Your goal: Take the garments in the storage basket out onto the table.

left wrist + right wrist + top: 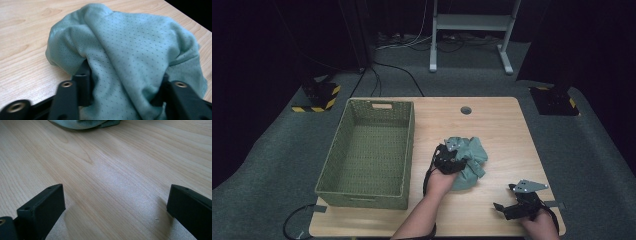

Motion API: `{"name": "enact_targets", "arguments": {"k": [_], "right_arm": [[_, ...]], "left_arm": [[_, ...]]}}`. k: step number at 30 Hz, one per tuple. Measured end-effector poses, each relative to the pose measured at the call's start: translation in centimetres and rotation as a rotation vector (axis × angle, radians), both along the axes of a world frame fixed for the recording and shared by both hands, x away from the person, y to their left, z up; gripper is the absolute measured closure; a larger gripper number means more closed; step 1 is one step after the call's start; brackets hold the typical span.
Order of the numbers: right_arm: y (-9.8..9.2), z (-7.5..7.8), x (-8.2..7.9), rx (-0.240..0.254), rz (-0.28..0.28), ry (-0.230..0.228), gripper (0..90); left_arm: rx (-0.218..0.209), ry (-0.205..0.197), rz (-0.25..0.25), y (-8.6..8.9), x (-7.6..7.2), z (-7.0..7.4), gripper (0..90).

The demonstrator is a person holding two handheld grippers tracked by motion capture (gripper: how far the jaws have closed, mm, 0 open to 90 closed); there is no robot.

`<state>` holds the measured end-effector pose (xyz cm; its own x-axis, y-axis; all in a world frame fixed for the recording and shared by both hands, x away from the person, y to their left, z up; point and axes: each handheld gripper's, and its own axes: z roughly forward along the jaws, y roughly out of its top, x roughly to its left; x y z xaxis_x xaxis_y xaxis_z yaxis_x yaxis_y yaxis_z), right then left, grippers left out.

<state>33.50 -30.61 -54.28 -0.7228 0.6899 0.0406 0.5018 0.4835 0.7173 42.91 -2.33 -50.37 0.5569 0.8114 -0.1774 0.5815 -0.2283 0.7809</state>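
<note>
Dim, dark surroundings frame a softly lit table (492, 120); close gripper views blur slightly.

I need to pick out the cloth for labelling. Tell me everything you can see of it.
The cloth is a pale green knit dotted with tiny holes, like sports mesh. It lies bunched in a soft, creased heap on the wooden table, right of the green basket and apart from it. The left gripper has a thick fold of it between its fingers; whether they press it is unclear. The right gripper rests apart, open.
</note>
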Motion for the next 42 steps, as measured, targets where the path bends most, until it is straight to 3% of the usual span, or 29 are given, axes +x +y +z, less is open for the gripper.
{"name": "enact_targets", "arguments": {"k": [13, 26, 42], "right_arm": [[-0.1, 0.0, 0.0, 0.004, 0.002, 0.004, 1.5], [0.0, 0.0, 0.0, 0.002, 0.000, 0.000, 1.7], [-0.1, 0.0, 0.0, 0.008, 0.001, 0.005, 1.5]], "left_arm": [[-0.029, -0.037, -0.025, 0.3, -0.4, 1.2, 25.6], [-0.035, -0.083, -0.010, 1.1, -1.2, 3.1, 5.2], [-0.076, -0.138, -0.031, 2.5, -2.6, 5.1, 2.7]]}}
